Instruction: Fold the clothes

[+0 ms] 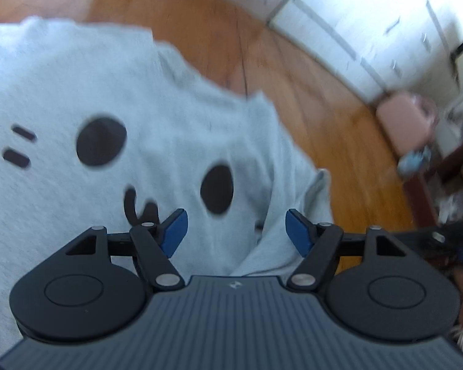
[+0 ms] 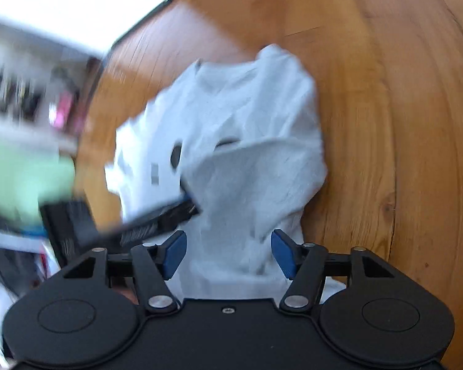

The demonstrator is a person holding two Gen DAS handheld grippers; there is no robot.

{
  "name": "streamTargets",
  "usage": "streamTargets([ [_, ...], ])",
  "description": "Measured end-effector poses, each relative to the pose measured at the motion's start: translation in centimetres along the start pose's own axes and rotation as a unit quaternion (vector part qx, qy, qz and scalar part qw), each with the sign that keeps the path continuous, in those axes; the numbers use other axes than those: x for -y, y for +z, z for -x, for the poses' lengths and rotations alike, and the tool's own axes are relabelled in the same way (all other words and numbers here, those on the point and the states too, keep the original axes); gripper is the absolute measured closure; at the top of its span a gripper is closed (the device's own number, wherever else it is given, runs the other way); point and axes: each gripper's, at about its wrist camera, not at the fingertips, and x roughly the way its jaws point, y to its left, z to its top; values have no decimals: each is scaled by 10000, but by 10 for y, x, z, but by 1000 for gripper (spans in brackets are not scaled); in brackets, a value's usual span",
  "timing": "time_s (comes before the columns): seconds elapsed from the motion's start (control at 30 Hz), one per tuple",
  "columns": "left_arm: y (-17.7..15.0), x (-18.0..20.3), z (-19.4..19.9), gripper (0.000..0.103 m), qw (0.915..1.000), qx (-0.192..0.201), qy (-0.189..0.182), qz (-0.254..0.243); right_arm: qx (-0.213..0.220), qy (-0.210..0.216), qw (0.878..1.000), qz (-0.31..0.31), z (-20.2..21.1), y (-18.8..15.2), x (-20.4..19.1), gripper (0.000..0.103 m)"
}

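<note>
A light grey shirt printed with black ovals and short dashes is seen spread across a wooden surface in the left wrist view, where it fills most of the left and centre of the frame. The left gripper is held over the shirt's near edge with its blue-padded fingers set well apart, and nothing is caught between them. At the right of that view a fold of the fabric is raised into a soft ridge beside the bare wood. In the right wrist view the same shirt is shown bunched and partly doubled over on the wooden surface, a flap being laid across the printed face so that only part of a black mark is left exposed. The right gripper is likewise spread wide above the near hem, its pads clear of the cloth. A dark, blurred bar is seen reaching in from the left towards the flap; it is probably the other gripper, though the motion blur prevents certainty. Pale cabinets are visible beyond the wood.
</note>
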Motion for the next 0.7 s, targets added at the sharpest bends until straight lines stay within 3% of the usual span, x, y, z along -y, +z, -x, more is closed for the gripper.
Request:
streamTargets([
  [0.07, 4, 3, 3, 33, 9997, 18, -200, -107, 173, 122, 9957, -901, 2, 3, 16, 35],
  [0.17, 5, 7, 2, 33, 9986, -78, -421, -309, 359, 309, 9780, -2031, -10, 12, 43, 33],
  [0.3, 0, 12, -8, 33, 9966, -355, -508, -539, 298, -59, 9710, -2372, -21, 17, 56, 31],
  [0.4, -7, 9, -18, 33, 9924, -660, -944, -422, 272, -192, 9600, -2779, -26, 12, 63, 31],
  [0.47, -13, 7, -27, 36, 9894, -869, -1130, -271, 236, -282, 9628, -2677, -30, 12, 60, 30],
  [0.5, -16, 9, -29, 37, 9906, -872, -987, -375, 209, -325, 9655, -2575, -32, 16, 60, 30],
  [0.53, -19, 13, -30, 46, 9915, -865, -796, -549, 183, -341, 9680, -2479, -33, 20, 60, 30],
  [0.57, -21, 16, -30, 61, 9910, -893, -757, -653, 158, -349, 9704, -2386, -35, 23, 59, 30],
  [0.63, -23, 21, -32, 77, 9894, -953, -692, -855, 107, -367, 9748, -2199, -37, 30, 58, 30],
  [0.7, -22, 21, -31, 83, 9890, -936, -815, -807, 109, -409, 9764, -2118, -40, 34, 54, 30],
])
